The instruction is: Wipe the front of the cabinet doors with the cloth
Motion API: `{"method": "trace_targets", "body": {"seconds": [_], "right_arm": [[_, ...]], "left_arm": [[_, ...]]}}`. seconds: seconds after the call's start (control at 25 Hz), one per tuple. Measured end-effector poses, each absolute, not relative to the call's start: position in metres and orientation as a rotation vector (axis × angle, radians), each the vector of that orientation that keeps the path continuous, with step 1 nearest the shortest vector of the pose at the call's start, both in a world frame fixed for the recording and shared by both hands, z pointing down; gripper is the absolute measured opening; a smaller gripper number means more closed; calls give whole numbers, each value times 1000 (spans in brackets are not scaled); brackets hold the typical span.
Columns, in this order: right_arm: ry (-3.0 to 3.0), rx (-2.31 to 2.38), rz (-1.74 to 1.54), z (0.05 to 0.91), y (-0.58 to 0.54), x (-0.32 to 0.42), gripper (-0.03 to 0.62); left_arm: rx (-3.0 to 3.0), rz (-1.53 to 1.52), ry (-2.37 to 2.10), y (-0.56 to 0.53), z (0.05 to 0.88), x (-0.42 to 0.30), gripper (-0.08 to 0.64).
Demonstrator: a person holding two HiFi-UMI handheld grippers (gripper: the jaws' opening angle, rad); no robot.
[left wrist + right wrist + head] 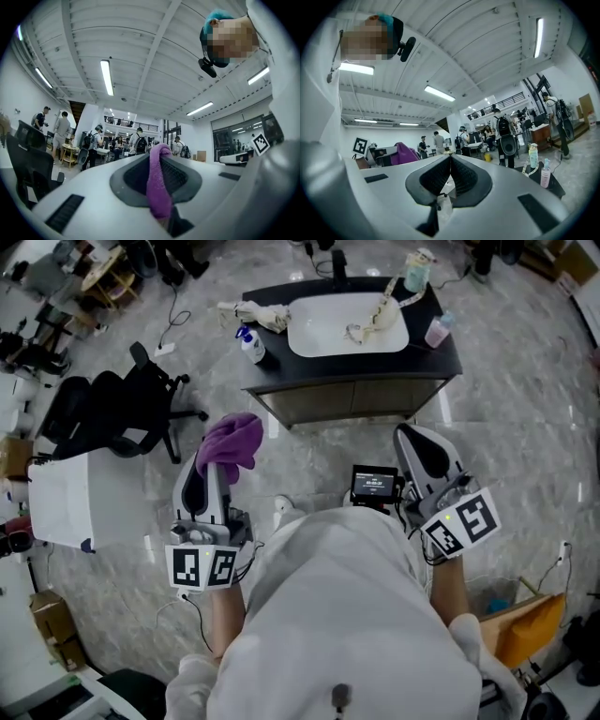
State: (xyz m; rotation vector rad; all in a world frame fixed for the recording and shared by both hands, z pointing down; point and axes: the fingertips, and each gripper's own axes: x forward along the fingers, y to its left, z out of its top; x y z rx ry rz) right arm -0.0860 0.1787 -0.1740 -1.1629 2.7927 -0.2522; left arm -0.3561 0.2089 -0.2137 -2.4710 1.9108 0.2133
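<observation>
cabinet front (352, 399): floor (319, 454) before it open | left: office chair (112, 413) | countertop: spray bottle (251, 345)

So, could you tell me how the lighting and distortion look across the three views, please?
Head view: even overhead light, the white basin nearly blown out, edges bent by the wide lens. Left gripper view: strong fisheye with dark corners, a ceiling strip light glaring, the purple cloth close and soft. Right gripper view: same fisheye, ceiling lamps bright.
</observation>
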Motion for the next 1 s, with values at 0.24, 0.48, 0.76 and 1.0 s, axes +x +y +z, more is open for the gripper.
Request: {"method": "trace_targets", "body": {"seconds": [0.24,0.48,0.76,1.0], "right_arm": [[2810,-1188,-262,-176,176,-89,28],[2790,-1277,-273,-168,170,-104,28],[2706,-1448,-311,-167,185,-157,28],[2698,-1562,-344,-160,201,-201,28]], "left_arm": [[-2542,188,1873,207,-211,-349,48],[-2639,225,1782,183,-201,-351,48],[-2741,210,1633,183,-191,-403,48],[-2834,252,1674,191,-159,-458,48]]}}
